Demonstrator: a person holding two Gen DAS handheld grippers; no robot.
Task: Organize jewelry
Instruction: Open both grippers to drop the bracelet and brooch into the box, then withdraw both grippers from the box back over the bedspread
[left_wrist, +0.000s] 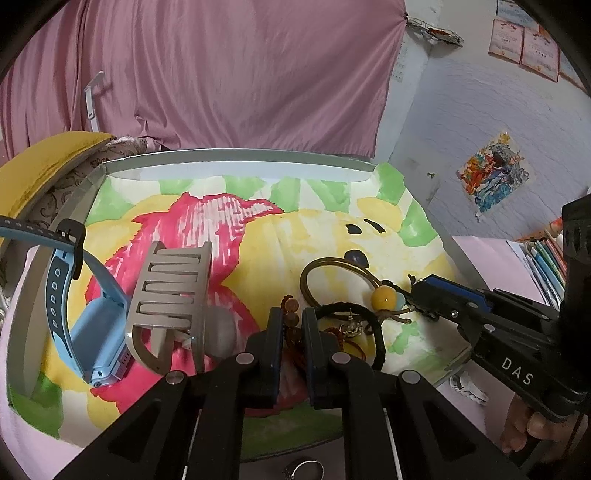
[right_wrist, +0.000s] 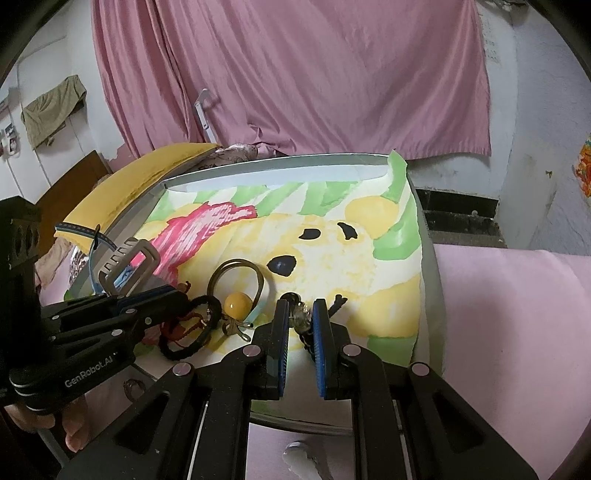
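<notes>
Pink curtain (left_wrist: 229, 74) behind; left tool (left_wrist: 292, 328) is pinching the bead bracelet (left_wrist: 290, 306), right tool (right_wrist: 301, 321) is closing on a tangled charm (right_wrist: 300, 314), risking snags.

We look low and close along each pair of tongs toward the pink curtain (left_wrist: 229, 74); both views share the tray (left_wrist: 236, 157).

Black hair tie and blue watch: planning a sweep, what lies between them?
In the left wrist view, the grey claw clip and the left tool lie between watch and hair tie.

Ring (left_wrist: 303, 469) cut off by bottom edge
</notes>
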